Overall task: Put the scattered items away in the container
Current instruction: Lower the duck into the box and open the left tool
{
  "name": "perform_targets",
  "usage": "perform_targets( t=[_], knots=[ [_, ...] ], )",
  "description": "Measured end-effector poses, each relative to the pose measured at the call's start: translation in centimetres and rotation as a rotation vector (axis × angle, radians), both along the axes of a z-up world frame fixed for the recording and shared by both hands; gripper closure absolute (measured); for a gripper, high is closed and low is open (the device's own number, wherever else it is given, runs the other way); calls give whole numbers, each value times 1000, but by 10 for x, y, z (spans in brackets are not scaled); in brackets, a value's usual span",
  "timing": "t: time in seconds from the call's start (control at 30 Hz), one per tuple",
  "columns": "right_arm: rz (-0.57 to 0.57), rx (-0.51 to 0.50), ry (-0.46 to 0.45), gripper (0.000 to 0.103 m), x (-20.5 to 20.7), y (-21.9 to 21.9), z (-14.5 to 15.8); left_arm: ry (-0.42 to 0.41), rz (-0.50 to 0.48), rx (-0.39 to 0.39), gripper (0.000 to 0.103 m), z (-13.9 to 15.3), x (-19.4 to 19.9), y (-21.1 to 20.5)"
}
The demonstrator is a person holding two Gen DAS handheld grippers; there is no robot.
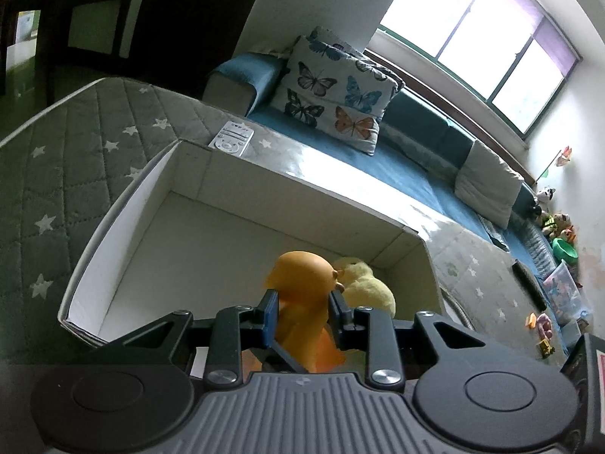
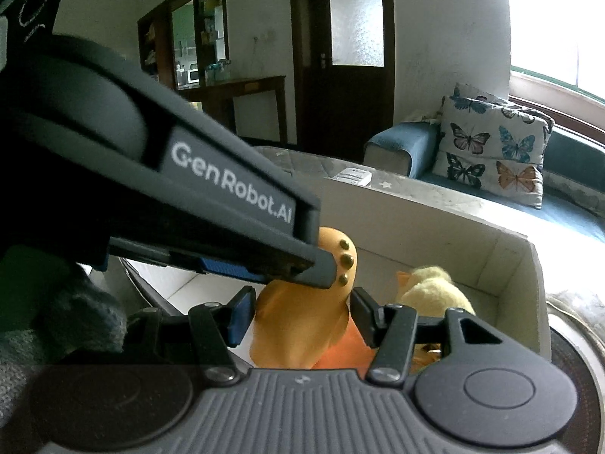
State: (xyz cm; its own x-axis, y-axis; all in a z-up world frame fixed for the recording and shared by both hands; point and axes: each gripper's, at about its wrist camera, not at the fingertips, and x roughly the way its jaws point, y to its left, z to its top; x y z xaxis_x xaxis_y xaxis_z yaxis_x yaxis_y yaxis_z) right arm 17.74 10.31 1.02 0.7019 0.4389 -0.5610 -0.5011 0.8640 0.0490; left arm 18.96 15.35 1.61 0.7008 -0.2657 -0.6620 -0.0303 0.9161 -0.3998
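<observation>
Both grippers' fingers (image 1: 270, 316) clasp one orange toy (image 1: 298, 276) over a white box (image 1: 124, 204) on a star-quilted surface (image 1: 75, 151); beyond it stands a blue sofa (image 2: 401, 140).

Each camera sits on the back of its own gripper and looks forward and downward along the fingers, very near what lies between them.

The left wrist view faces into the white box (image 1: 124, 227) from its near edge. Beyond it lie the star-quilted worktop (image 1: 75, 143), the sofa with the butterfly cushion (image 1: 332, 90) and the window (image 1: 491, 38) at upper right.

The right wrist view looks from further right across the same box (image 2: 435, 223) toward the dark door (image 2: 340, 56). The left gripper (image 2: 332, 272) crosses its upper left, close to the lens.

Both views share the orange toy (image 1: 298, 276), the yellow plush (image 1: 363, 283), the remote (image 1: 231, 138) and the cushion.
</observation>
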Motion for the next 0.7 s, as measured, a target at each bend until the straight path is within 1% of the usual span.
perform_targets(
  t=[0.13, 0.17, 0.2, 0.23, 0.33, 0.4, 0.53, 0.63, 0.7],
  knots=[
    [1, 2, -8, 45, -4, 3, 1, 0, 5, -2, 73, 1, -1, 2],
    [1, 2, -9, 43, -5, 3, 2, -1, 8, -2, 73, 1, -1, 2],
    [1, 3, -10, 38, -6, 4, 3, -1, 10, -5, 73, 1, -1, 3],
    [0, 3, -10, 32, -6, 4, 3, -1, 12, -8, 73, 2, -2, 4],
    [-5, 3, -18, 30, -8, 2, 5, -9, 14, -3, 73, 5, -6, 4],
    [-8, 6, -22, 21, -14, 1, 7, -11, 10, -1, 73, 6, -9, 3],
    [-9, 6, -40, 18, -24, -3, 12, -21, 2, 8, 71, 10, -18, -2],
    [-17, 1, -60, 12, -31, -8, 16, -28, -8, 13, 71, 14, -24, -7],
    [-23, -5, -75, 6, -37, -11, 18, -33, -13, 21, 71, 17, -29, -11]
  ],
)
